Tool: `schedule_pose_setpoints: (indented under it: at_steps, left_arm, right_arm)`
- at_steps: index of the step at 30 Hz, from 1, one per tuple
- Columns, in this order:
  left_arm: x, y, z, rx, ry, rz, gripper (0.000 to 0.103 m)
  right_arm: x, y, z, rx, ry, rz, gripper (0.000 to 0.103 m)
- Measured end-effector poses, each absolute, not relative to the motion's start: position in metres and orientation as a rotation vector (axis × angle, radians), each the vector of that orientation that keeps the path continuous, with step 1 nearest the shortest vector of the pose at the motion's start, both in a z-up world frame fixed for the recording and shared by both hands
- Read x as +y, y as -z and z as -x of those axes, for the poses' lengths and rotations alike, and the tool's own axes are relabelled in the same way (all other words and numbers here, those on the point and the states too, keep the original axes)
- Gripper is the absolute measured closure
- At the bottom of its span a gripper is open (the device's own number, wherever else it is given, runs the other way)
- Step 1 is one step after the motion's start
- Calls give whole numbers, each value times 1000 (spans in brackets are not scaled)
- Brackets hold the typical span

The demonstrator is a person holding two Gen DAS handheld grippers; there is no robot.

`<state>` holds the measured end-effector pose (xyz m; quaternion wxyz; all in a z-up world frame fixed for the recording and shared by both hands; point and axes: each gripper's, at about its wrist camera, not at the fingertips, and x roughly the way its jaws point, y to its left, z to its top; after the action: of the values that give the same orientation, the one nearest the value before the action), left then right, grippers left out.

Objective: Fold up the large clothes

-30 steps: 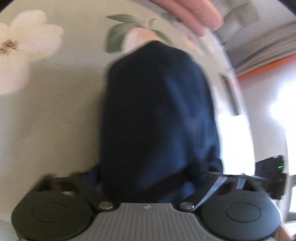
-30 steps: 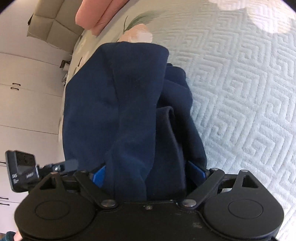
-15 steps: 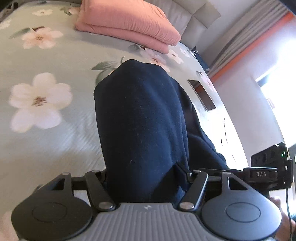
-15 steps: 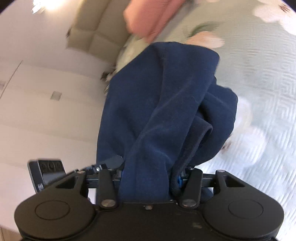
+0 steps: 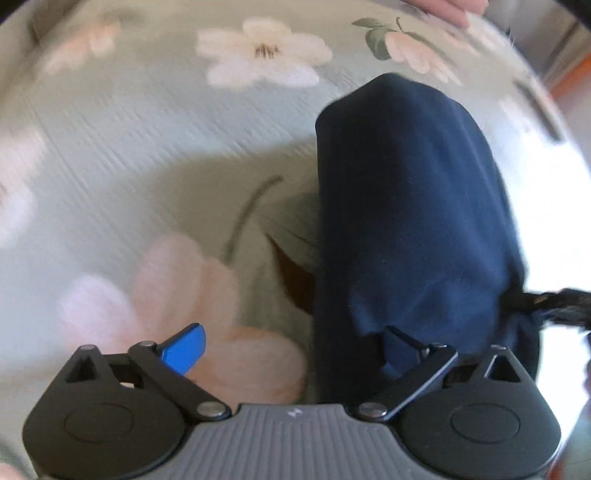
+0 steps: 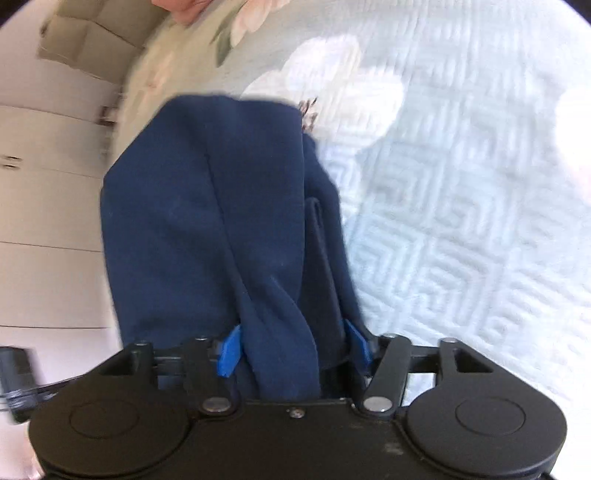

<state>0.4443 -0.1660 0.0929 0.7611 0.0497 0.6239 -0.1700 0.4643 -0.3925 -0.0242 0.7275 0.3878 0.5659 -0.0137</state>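
A navy blue garment [image 5: 406, 221] lies bunched in a long fold on the floral bedspread [image 5: 147, 147]. My left gripper [image 5: 295, 343] points steeply down with its jaws opening wide. Its left blue pad [image 5: 184, 349] is bare. The cloth drapes only over the right finger [image 5: 406, 341], so nothing is pinched. In the right wrist view the same garment [image 6: 221, 221] runs forward from my right gripper [image 6: 291, 343]. Those jaws are opening too. A thick fold sits loosely between the blue pads [image 6: 229, 350].
Folded pink bedding [image 5: 443, 7] lies at the far end of the bed below a beige padded headboard [image 6: 81, 37]. White wardrobe doors [image 6: 48, 184] stand beyond the bed's left side. The other gripper shows as a dark blur [image 5: 554, 306] at the right edge.
The left gripper's jaws have spread and let the cloth go; the garment now sits off to its right. The right jaws narrowed on the fold, then widened again. Both hands have shifted across the bed.
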Motion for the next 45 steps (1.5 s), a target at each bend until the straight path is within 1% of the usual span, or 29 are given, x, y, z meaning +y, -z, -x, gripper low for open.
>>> schedule_pose_setpoints:
  at_steps: [1, 2, 3, 5, 6, 7, 9, 10, 11, 13, 14, 15, 16, 18, 21, 26, 29, 32, 34, 38, 45]
  left_arm:
    - [-172, -101, -441, 1341, 359, -149, 9]
    - [-176, -110, -437, 1335, 347, -172, 10]
    - [-179, -118, -433, 1338, 342, -165, 10]
    - [-178, -132, -416, 1356, 383, -99, 9]
    - [-180, -134, -408, 1373, 411, -77, 8]
    - [-184, -132, -399, 1387, 435, -77, 6]
    - [-193, -118, -381, 1408, 429, -147, 4]
    - [-197, -103, -373, 1421, 382, -234, 0]
    - [-194, -89, -367, 1414, 350, -281, 0]
    - [-183, -76, -365, 1438, 340, -221, 0]
    - [-179, -77, -367, 1456, 332, -184, 0]
    - [-178, -80, -366, 1458, 323, -192, 0]
    - [-182, -86, -364, 1440, 314, -238, 0]
    - [-193, -99, -360, 1407, 288, -326, 0]
    - [-203, -122, -357, 1397, 223, -392, 10]
    - [-209, -166, -358, 1380, 161, -328, 7]
    - [-216, -186, -360, 1373, 140, -291, 5]
    - [-220, -198, -364, 1369, 127, -255, 5]
    - [-224, -202, -367, 1367, 107, -271, 5]
    - [-228, -213, -371, 1347, 91, -273, 5]
    - [-229, -216, -373, 1379, 79, -281, 6]
  right_arm:
    - [-385, 6, -468, 1254, 69, -756, 18]
    - [-377, -14, -469, 1252, 98, -661, 19]
    - [-373, -27, -470, 1249, 131, -591, 17]
    - [-359, -58, -471, 1227, 158, -534, 14]
    - [-347, -65, -475, 1220, 124, -537, 6]
    - [-334, -68, -474, 1228, 82, -534, 5]
    - [-308, -61, -478, 1309, 9, -473, 5]
    - [-296, -50, -477, 1363, -11, -413, 5]
    - [-287, -33, -473, 1424, -4, -329, 5]
    - [-280, 8, -470, 1517, 59, -93, 6]
    - [-285, 26, -465, 1533, 91, -2, 5]
    - [-297, 35, -458, 1524, 104, -21, 4]
    - [-313, 40, -453, 1532, 140, -98, 3]
    - [-339, 36, -446, 1532, 205, -229, 3]
    - [-343, 8, -444, 1509, 278, -199, 4]
    - [-328, -69, -452, 1381, 193, -368, 3]
    - [-288, -100, -468, 1350, 117, -347, 2]
    - [-277, -114, -467, 1365, 65, -331, 2]
    - [-267, -135, -450, 1363, 45, -322, 2]
    - [-262, -145, -446, 1377, 35, -313, 2]
    - [-268, -148, -442, 1403, 42, -335, 2]
